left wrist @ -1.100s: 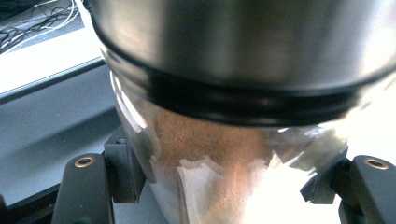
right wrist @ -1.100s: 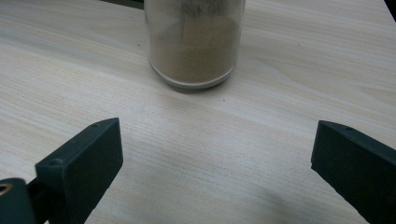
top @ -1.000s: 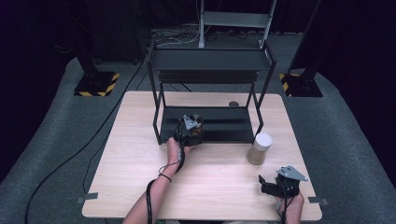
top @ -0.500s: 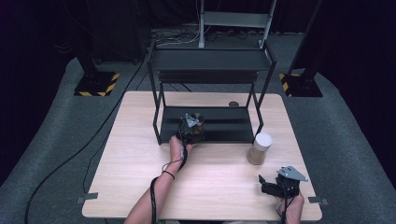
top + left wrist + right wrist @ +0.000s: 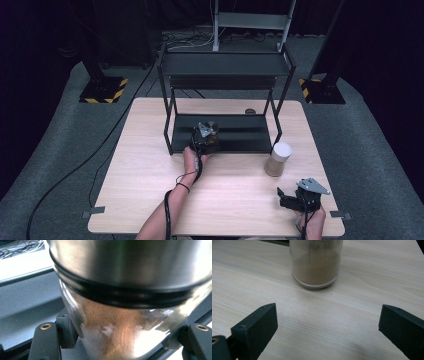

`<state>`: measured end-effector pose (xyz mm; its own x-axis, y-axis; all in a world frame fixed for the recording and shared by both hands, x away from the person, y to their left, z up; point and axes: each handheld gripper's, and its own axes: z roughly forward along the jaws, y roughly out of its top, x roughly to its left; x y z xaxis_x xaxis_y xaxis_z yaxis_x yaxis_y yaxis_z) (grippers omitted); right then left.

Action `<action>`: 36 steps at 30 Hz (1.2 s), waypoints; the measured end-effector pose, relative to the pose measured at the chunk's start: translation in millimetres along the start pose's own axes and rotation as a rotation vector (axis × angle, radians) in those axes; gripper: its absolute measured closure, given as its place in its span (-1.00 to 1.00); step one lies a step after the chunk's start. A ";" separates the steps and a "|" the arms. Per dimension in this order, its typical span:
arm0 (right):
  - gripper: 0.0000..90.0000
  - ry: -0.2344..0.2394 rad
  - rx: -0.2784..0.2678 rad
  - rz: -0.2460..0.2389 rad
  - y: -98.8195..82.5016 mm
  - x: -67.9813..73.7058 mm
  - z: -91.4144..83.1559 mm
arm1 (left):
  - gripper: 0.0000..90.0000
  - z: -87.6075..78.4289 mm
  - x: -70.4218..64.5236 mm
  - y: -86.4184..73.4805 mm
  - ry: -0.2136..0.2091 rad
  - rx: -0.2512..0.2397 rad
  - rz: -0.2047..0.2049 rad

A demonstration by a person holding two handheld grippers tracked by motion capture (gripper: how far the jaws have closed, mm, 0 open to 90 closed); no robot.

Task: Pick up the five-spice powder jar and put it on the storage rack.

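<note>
The left gripper [image 5: 206,136] has its jaws clamped on a glass jar [image 5: 120,330], one black pad on each side of the round wall. The jar is clear glass with a fine brown powder inside, and it carries a smooth metal lid [image 5: 130,262] with a black ring under it. In the left gripper view the lid is toward the top of the picture, so the long axis of the jar runs about upright between the jaws. In the high view the jar is at the left part of the lower shelf [image 5: 240,142] of a black metal rack [image 5: 225,62], which stands at the far middle of the light wooden worktop [image 5: 150,190].

The right gripper [image 5: 295,197] is near the front right corner of the worktop, with its jaws wide apart and nothing between them. A second jar [image 5: 278,159], with beige powder and a white lid, stands upright just beyond it, apart from the jaws.
</note>
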<state>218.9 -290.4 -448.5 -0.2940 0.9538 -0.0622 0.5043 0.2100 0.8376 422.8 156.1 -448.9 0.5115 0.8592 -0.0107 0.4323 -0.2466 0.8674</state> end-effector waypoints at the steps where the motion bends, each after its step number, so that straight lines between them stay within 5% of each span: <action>1: -0.98 0.000 0.001 0.000 0.1 -0.1 0.1 | -0.31 0.1 1.0 -0.7 -0.003 -0.002 0.000; 24: -0.98 0.000 0.004 -0.004 0.7 0.0 0.4 | -0.34 2.7 4.1 4.8 -0.015 0.023 0.037; 36: -0.98 0.002 0.015 -0.003 2.8 -0.4 1.6 | -0.82 -10.2 25.1 33.3 -0.078 0.140 0.085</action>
<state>221.7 -289.9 -447.0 -0.2973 0.9527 -0.0632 0.5160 0.2160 0.8289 442.5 174.0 -415.2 0.6041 0.7967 0.0164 0.4814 -0.3813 0.7892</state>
